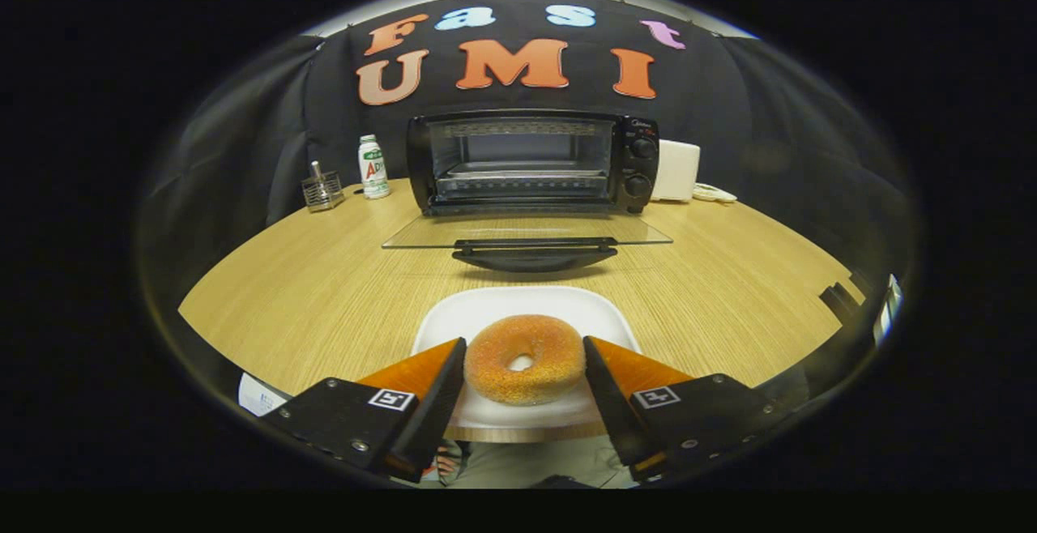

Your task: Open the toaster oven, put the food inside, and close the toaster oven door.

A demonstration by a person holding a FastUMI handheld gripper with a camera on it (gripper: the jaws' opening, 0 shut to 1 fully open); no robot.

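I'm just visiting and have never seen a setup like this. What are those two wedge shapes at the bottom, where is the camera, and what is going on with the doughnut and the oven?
The camera rides on a hand-held gripper that a person carries; there is no robot arm. It looks forward along the tool's two fingers, the wedge shapes you noticed.

Between them lies a doughnut on a white plate, near the front edge of a wooden table. The fingers sit close on either side of it; whether they already press on it is hard to tell.

Beyond the plate stands a toaster oven with its glass door already folded down flat, so the food can go in next. Left of the oven are a small bottle and a little wire holder; to its right is a white box.
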